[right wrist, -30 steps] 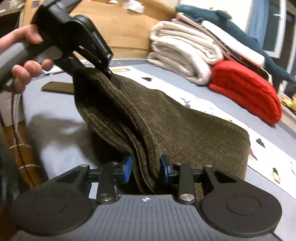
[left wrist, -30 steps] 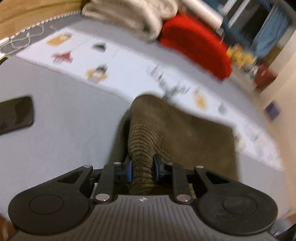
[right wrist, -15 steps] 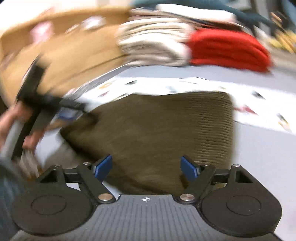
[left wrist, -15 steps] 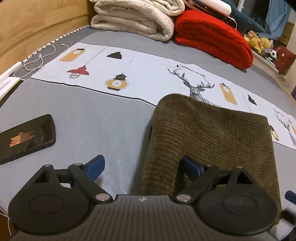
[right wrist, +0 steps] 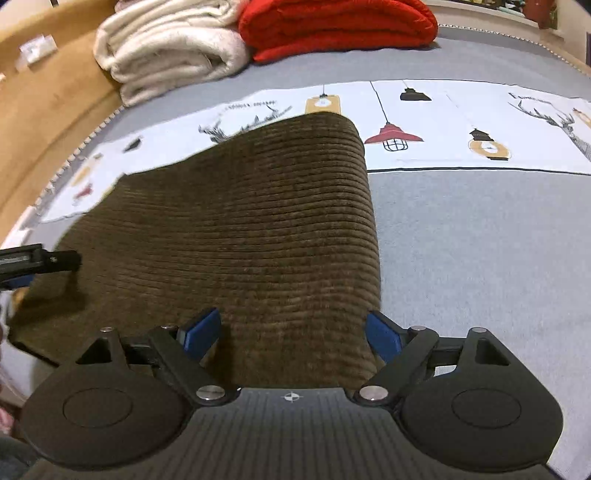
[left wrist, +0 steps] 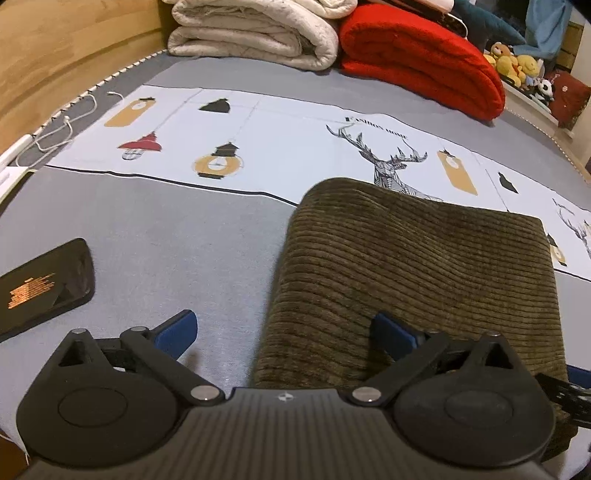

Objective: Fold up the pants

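Note:
The brown corduroy pants (left wrist: 417, 266) lie folded into a flat rectangle on the grey bed (left wrist: 184, 251). My left gripper (left wrist: 282, 330) hovers over their near left edge. Its jaws are opening: one blue pad is over the bed and the other over the cloth, and neither presses on it. In the right wrist view the pants (right wrist: 251, 229) fill the middle. My right gripper (right wrist: 291, 330) is above their near right edge, and its jaws are opening too, with cloth below them but not gripped. The left gripper's finger (right wrist: 37, 260) shows at the far left edge.
A black phone (left wrist: 40, 284) lies on the bed, left of the pants. A folded white blanket (left wrist: 258, 33) and a red one (left wrist: 417, 59) are stacked at the back. A white cable (left wrist: 62, 125) runs along the wooden bed edge. Soft toys (left wrist: 517, 62) sit far right.
Both grippers held the bunched pants edge a second ago and have let go. The cloth dropped flat onto the bed. The right gripper rolled and swung sideways.

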{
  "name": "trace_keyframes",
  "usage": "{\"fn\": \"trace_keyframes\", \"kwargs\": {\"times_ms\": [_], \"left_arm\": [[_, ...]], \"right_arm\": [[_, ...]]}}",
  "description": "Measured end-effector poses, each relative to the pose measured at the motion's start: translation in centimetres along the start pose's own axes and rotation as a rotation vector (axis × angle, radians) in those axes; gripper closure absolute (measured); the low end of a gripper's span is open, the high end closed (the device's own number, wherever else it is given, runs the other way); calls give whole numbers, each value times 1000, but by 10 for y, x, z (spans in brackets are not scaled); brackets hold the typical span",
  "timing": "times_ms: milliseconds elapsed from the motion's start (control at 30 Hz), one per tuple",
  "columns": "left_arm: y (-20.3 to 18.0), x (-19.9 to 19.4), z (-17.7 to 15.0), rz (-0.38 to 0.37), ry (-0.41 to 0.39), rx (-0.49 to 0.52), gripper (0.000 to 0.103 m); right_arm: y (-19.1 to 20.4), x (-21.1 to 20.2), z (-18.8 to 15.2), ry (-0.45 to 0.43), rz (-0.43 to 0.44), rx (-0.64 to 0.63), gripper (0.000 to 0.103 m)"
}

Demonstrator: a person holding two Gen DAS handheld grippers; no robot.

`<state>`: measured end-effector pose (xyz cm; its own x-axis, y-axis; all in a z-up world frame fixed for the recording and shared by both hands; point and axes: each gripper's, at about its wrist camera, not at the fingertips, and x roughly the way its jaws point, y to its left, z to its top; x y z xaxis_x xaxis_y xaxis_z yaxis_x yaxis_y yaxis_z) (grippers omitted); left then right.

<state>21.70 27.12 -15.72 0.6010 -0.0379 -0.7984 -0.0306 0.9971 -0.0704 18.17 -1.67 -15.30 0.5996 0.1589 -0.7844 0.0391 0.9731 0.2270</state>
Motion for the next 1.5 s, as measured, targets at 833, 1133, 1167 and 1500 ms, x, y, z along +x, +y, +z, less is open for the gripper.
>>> {"fn": "trace_keyframes", "kwargs": {"times_ms": [833,1133,1167,1500], "left_arm": [[19,42,-8,-179,188,-232,0],[17,48,-10,-193,200,-248,0],[18,51,-11,-206,210,-267,0],[4,44,-12,-227,169,-216,18]], "right_arm": [[-45,41,11,86,164,189,0],[-35,39,14,69,154,155,31],[-36,40,14,67,158,156,32],[-36,32,19,31,162,151,65]]}}
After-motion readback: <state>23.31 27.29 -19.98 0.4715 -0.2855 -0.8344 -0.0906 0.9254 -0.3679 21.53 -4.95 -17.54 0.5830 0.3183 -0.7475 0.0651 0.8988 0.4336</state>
